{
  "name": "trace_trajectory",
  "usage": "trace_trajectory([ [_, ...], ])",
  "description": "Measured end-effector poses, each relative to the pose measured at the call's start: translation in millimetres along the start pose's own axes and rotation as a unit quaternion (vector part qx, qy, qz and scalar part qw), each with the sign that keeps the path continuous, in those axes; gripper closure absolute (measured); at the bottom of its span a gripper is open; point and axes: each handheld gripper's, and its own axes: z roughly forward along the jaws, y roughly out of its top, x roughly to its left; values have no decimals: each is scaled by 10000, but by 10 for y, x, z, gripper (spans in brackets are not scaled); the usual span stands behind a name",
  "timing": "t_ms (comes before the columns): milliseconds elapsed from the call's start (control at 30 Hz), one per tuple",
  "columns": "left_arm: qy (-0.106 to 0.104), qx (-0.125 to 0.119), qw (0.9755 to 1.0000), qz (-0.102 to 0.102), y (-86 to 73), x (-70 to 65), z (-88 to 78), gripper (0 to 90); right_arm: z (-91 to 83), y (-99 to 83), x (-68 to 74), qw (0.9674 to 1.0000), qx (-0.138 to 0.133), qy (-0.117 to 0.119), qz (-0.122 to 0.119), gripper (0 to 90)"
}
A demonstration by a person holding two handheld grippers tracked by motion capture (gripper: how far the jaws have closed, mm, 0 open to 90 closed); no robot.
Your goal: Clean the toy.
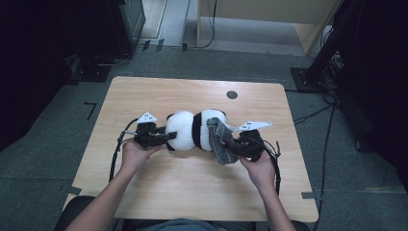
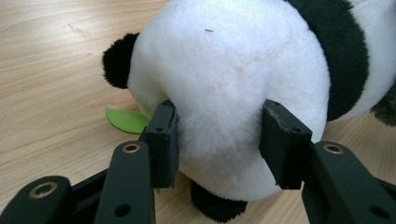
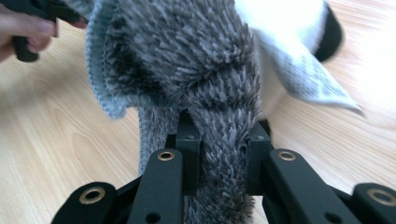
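A black-and-white plush panda (image 1: pixel 195 130) lies on its side in the middle of the wooden table (image 1: pixel 159 187). My left gripper (image 1: pixel 166 137) is shut on the panda's white head (image 2: pixel 224 93), both pads pressed into the fur. A green leaf (image 2: pixel 126 120) pokes out beside the head. My right gripper (image 1: pixel 231 143) is shut on a shaggy grey cloth (image 3: pixel 205 84), which drapes over the panda's rear end (image 1: pixel 220 139). A white printed tag (image 3: pixel 310 81) hangs from the panda behind the cloth.
A dark round grommet (image 1: pixel 232 95) sits in the table near its far edge. Cables (image 1: pixel 115 154) trail from both grippers over the table. Dark equipment stands and floor cables surround the table at left and right.
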Motion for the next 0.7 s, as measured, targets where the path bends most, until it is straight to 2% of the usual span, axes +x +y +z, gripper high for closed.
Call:
trace_trajectory([
  [67, -8, -10, 10000, -33, 1, 3, 1, 522, -52, -16, -10, 10000, -12, -16, 12, 766],
  [133, -11, -12, 10000, -50, 2, 6, 2, 525, -91, 4, 38, 10000, -50, 34, -62, 769],
  [233, -6, -9, 10000, -55, 3, 3, 0, 526, -89, 90, 188, 9994, -75, 197, -259, 770],
  [300, -13, -5, 10000, -77, 4, 2, -2, 528, -22, 169, 306, 9985, -110, 369, -385, 770],
  [400, -40, -23, 9999, -122, 8, 5, -4, 538, 120, 264, 444, 9966, -95, 634, -525, 772],
  [533, -44, -27, 9999, -123, 13, 5, -2, 543, 457, 361, 643, 9924, 130, 847, -880, 772],
  [633, -49, -37, 9999, -131, 14, 6, -2, 544, 682, 379, 726, 9900, 322, 895, -1037, 772],
  [700, -44, -32, 9999, -128, 14, 6, -2, 545, 849, 360, 771, 9877, 503, 813, -1235, 771],
])
